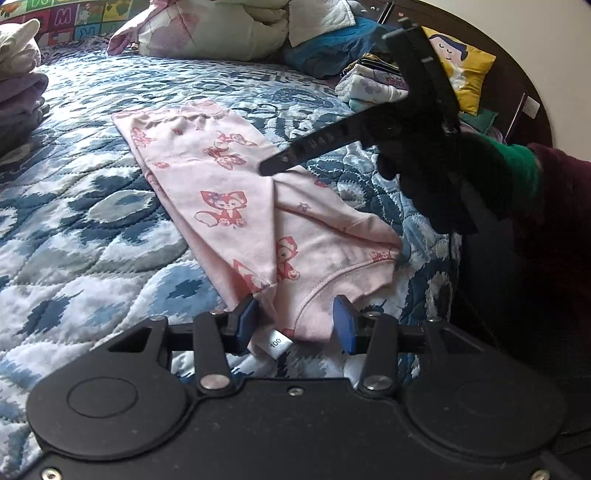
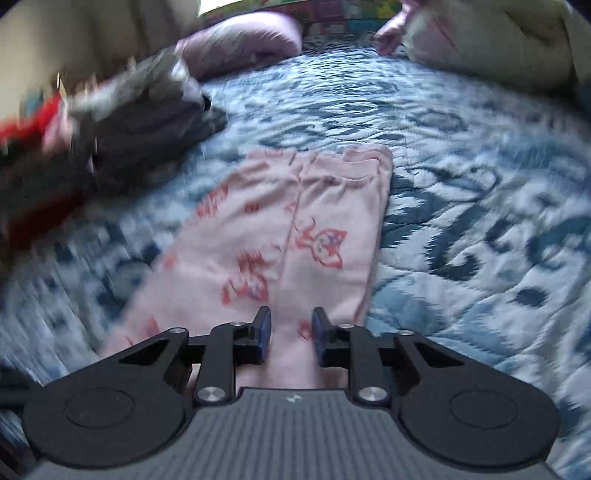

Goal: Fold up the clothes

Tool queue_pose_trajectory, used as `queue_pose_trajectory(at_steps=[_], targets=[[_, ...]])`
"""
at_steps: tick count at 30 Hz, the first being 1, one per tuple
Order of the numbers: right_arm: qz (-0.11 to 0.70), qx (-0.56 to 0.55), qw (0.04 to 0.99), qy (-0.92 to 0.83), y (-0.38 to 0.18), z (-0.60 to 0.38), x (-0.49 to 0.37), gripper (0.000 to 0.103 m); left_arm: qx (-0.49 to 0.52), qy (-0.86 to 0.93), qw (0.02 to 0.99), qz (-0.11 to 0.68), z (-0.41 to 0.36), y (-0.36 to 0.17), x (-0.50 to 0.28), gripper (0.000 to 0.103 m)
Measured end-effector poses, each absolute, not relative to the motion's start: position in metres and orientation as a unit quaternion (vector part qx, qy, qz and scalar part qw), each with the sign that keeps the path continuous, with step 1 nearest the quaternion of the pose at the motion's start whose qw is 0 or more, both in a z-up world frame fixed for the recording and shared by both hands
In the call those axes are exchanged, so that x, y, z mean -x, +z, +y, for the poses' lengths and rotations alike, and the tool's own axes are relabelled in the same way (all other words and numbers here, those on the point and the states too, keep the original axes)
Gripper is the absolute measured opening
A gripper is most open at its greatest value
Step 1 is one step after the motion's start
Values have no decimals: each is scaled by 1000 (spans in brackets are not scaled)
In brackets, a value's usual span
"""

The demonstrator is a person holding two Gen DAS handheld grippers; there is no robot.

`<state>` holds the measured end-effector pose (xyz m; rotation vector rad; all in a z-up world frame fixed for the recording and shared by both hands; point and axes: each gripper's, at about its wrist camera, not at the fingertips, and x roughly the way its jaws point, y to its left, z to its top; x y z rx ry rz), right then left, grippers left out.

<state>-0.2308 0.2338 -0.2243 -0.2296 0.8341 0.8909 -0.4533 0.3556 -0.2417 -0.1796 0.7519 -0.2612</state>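
A pink child's garment with red fox prints (image 1: 236, 199) lies partly folded on the blue-and-white quilt (image 1: 85, 221). My left gripper (image 1: 297, 323) is open, its blue pads on either side of the garment's near neckline edge, by a white size tag (image 1: 277, 343). The right gripper's body (image 1: 417, 92) hangs above the garment's right side, held by a gloved hand. In the blurred right wrist view the right gripper (image 2: 291, 338) is open, with the pink garment (image 2: 295, 236) between and below its pads.
Folded purple and grey clothes (image 1: 18, 99) are stacked at the left, also in the right wrist view (image 2: 147, 125). Pillows and bedding (image 1: 221, 29), a folded pile (image 1: 369, 81) and a yellow cushion (image 1: 461, 62) line the far side. The quilt (image 2: 480, 221) extends rightward.
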Motion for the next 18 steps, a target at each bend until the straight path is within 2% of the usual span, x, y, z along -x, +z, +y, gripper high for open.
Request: queue_pose_trajectory(at_steps=[4, 10, 12, 13, 16, 18], targets=[[375, 125, 823, 408, -213, 229, 245, 24, 66, -117, 923, 360, 359, -230, 465, 43], [315, 103, 816, 474, -191, 234, 267, 24, 97, -76, 941, 315, 377, -216, 470, 42], [319, 122, 806, 484, -202, 240, 274, 23, 98, -70, 943, 310, 373, -218, 461, 40], [325, 136, 800, 485, -210, 243, 277, 24, 93, -68, 943, 312, 370, -220, 456, 34], [335, 160, 789, 490, -223, 243, 287, 25, 71, -71, 940, 325, 358, -228, 444, 34], [351, 124, 785, 495, -218, 232, 286, 24, 67, -75, 940, 326, 354, -231, 439, 32]])
